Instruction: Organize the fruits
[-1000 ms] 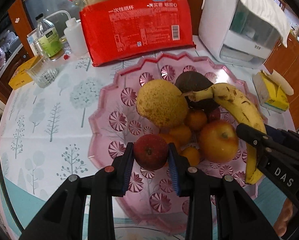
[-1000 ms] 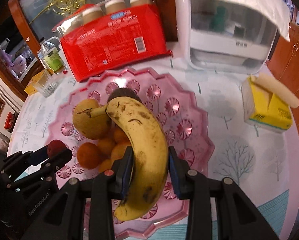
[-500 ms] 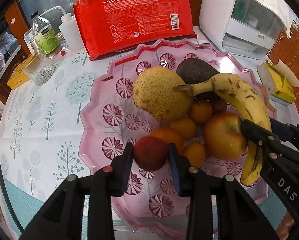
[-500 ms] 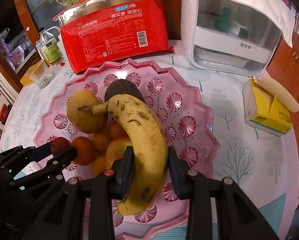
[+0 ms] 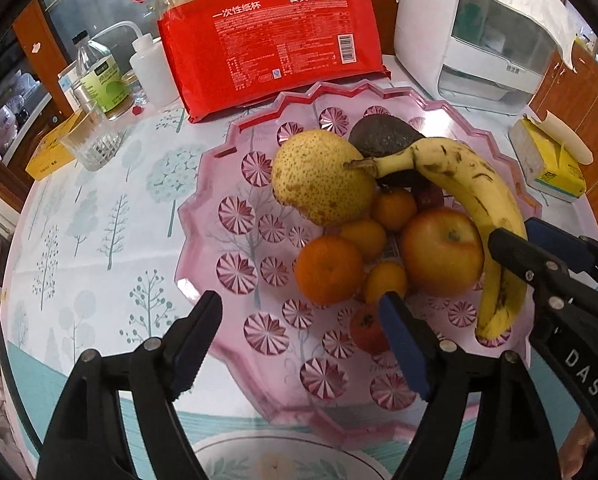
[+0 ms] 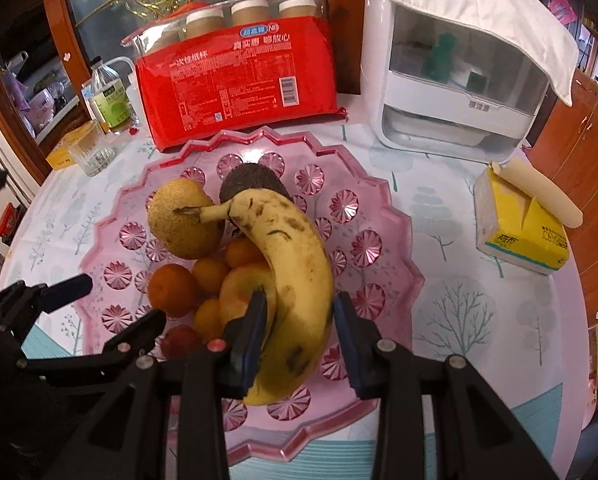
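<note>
A pink scalloped tray (image 5: pixel 235 184) (image 6: pixel 387 248) holds a speckled pear (image 5: pixel 323 178), a dark avocado (image 5: pixel 383 136), an apple (image 5: pixel 443 252), an orange (image 5: pixel 329 268) and several small oranges. My left gripper (image 5: pixel 301 332) is open over the tray's near side. A small red fruit (image 5: pixel 365 332) (image 6: pixel 179 342) lies on the tray beside its right finger. My right gripper (image 6: pixel 299 328) has its jaws slightly apart around the spotted banana (image 6: pixel 295 264) (image 5: pixel 483 208), which rests on the fruit pile; a gap shows at the right pad.
A red pack of paper cups (image 5: pixel 271 40) stands behind the tray. A white appliance (image 6: pixel 455 80) is at the back right, a yellow tissue box (image 6: pixel 519 228) to the right. A glass (image 5: pixel 93 142), bottles (image 5: pixel 103 80) and a yellow box stand at the left.
My left gripper opened and let go of the small red fruit, which now lies on the tray. My right gripper's jaws have widened around the banana, which has settled lower on the pile.
</note>
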`<state>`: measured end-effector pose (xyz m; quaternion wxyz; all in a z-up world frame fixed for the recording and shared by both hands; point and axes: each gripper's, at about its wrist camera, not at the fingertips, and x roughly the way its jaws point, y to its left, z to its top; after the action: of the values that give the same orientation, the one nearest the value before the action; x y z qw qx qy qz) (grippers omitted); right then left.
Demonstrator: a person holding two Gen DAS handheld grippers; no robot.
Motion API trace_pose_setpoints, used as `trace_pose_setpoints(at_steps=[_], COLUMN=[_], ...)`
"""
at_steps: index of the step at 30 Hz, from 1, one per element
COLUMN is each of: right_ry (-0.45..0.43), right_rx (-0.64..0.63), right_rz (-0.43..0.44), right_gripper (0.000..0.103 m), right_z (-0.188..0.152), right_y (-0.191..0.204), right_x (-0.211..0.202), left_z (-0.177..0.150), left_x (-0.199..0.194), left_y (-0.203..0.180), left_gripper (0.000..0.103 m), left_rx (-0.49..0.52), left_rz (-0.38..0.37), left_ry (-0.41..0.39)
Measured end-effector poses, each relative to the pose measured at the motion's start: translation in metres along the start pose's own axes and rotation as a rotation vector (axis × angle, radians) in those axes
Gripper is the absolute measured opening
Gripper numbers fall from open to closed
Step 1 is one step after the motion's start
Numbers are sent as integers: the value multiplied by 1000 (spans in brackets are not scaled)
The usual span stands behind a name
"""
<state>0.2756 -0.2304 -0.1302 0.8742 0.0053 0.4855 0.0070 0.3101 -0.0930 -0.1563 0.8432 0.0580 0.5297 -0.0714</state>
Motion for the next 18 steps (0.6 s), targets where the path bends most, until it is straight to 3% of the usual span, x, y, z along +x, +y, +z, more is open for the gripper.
trace_pose_setpoints(at_steps=[5, 18], right_ry=[-16, -74], right_rx=[-13, -18], right_rz=[-2, -1], right_gripper=[36, 36], right_z=[-2, -19], right_y=[4, 12], right_x=[-9, -49], left_z=[-6, -36], left_x=[-12, -58], left_y=[0, 10], left_gripper=[94, 94], left_rx=[-2, -47], left_rz=[8, -7], left_ry=[-15, -44])
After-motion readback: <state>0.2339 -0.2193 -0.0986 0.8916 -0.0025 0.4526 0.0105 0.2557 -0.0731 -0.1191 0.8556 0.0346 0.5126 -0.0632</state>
